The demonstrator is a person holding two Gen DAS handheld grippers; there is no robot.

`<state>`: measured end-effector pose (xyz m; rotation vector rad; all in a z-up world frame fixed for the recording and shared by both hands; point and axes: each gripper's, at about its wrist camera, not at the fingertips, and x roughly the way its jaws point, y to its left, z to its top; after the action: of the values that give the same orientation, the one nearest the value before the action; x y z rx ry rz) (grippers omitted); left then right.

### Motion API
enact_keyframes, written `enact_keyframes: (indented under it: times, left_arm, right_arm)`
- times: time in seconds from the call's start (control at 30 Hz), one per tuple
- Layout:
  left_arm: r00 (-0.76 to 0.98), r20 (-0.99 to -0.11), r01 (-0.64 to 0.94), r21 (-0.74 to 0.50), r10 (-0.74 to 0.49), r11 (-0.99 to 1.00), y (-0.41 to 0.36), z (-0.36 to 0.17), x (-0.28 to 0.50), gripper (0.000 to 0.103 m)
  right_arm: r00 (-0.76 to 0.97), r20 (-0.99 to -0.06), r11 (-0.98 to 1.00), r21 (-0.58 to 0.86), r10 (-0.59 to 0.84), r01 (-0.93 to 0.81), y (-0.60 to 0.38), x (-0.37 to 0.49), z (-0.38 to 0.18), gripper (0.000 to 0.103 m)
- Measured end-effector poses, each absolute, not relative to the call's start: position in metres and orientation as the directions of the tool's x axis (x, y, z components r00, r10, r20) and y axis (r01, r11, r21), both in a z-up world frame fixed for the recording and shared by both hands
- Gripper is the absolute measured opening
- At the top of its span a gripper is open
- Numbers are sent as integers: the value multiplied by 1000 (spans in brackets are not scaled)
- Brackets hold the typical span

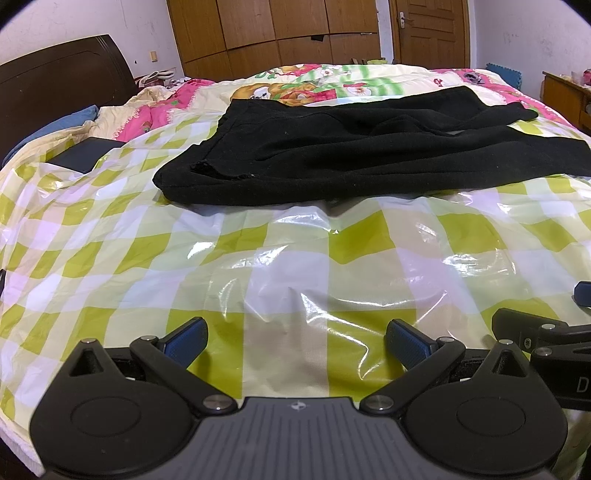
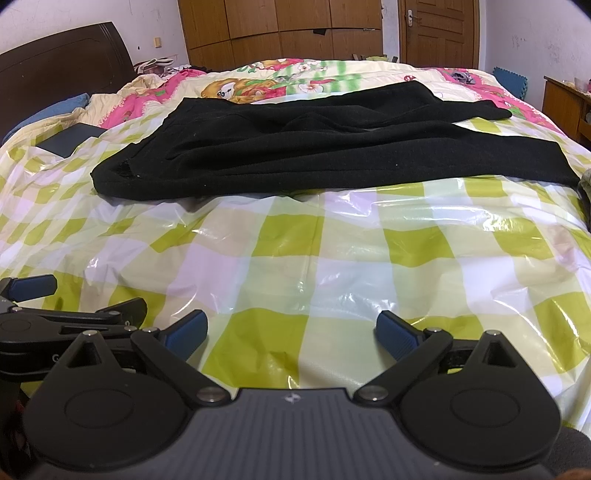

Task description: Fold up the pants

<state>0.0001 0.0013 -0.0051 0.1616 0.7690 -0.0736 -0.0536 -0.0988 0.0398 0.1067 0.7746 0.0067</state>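
Observation:
Black pants [image 1: 354, 147] [image 2: 314, 147] lie spread on the bed, waistband to the left and the two legs running off to the right. They rest on a glossy green-and-white checked plastic sheet [image 1: 258, 258] [image 2: 332, 258]. My left gripper [image 1: 297, 345] hovers open over the sheet, well short of the pants, nothing between its blue-padded fingers. My right gripper [image 2: 291, 338] is likewise open and empty, close beside the left one. The right gripper's fingers [image 1: 583, 291] show at the right edge of the left wrist view, and the left gripper's fingers [image 2: 33, 286] at the left edge of the right wrist view.
A dark flat box [image 1: 86, 157] [image 2: 68, 142] lies on the bed at the left. A floral quilt [image 1: 314, 85] covers the bed behind the pants. A dark headboard [image 1: 55, 81] stands left, a wooden wardrobe [image 1: 277, 33] and door behind, and a wooden cabinet [image 2: 565, 103] right.

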Motion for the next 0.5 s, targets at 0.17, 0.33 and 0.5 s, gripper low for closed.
enact_keyframes:
  times: [0.17, 0.33, 0.5]
  left_arm:
    - [717, -697, 126, 119, -7, 985, 1, -5, 0, 103]
    - [717, -697, 125, 119, -7, 985, 1, -5, 0, 103]
    - [714, -700, 119, 111, -7, 987, 1, -6, 3, 103]
  right_arm:
    - [715, -698, 995, 98, 45, 34, -99, -54, 40, 98]
    - [714, -699, 995, 99, 45, 33, -98, -53, 40, 98]
    - [712, -700, 995, 99, 46, 33, -99, -53, 41, 98]
